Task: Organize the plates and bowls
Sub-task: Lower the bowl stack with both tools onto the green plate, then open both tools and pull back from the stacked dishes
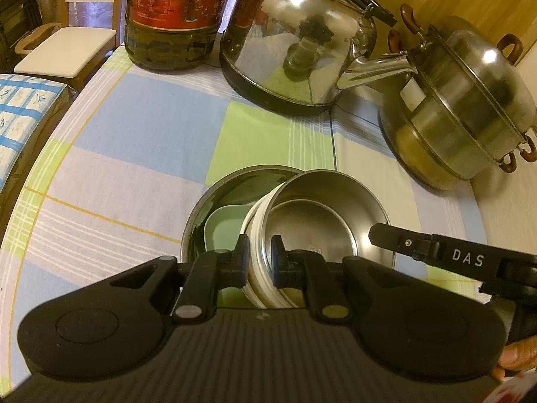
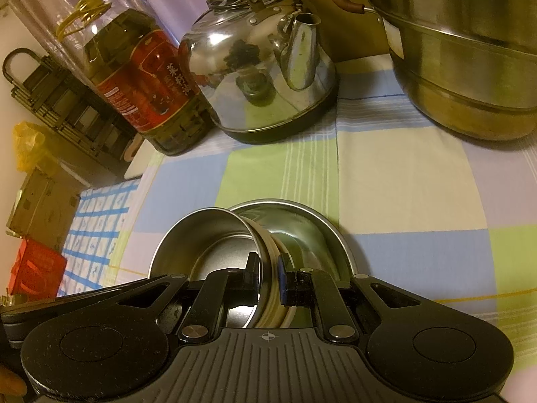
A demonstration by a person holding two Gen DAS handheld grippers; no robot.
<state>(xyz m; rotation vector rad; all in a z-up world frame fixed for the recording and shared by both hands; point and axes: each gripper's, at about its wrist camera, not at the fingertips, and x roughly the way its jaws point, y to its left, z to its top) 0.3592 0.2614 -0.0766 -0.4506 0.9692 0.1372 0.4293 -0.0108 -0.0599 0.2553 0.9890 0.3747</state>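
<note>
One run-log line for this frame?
phase: two-handed hold | left gripper: shut on steel bowl rim | right gripper: shut on same rim | under: steel basin

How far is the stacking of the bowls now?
Done: a green dish already lies inside the wide steel bowl. In hand: the left gripper and right gripper are both shut on the rim of the white-sided bowl, which sits tilted inside the wide bowl. Left: to set it down flat and let go. No other loose plates show on the cloth.
</note>
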